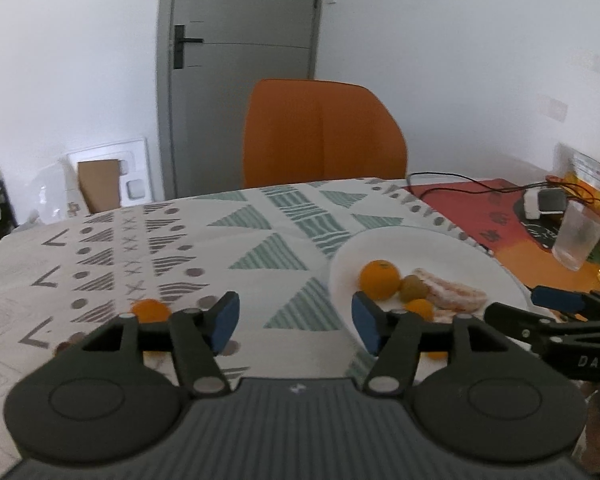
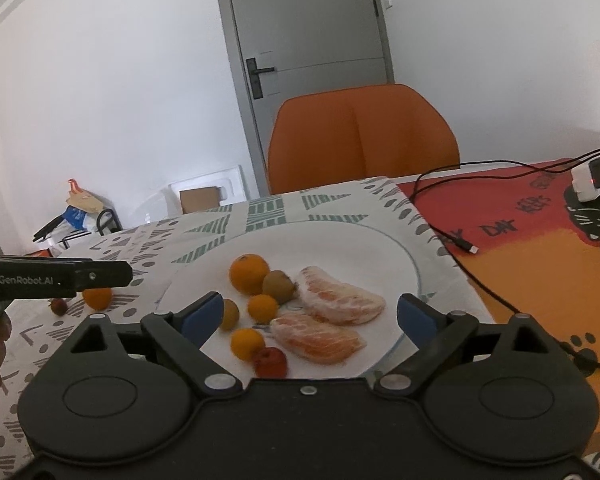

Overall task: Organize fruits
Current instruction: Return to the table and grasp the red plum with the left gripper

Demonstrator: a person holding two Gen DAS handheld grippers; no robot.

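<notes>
Patterned tablecloth underneath, orange chair and grey door beyond. Nearest, left gripper spread wide, empty, hovering between plate and stray fruit; right gripper likewise wide and empty over the plate. Gathered there: oranges, kiwi, peeled segments. Further left, off the plate, an orange and small red fruit, probably next to collect.
</notes>
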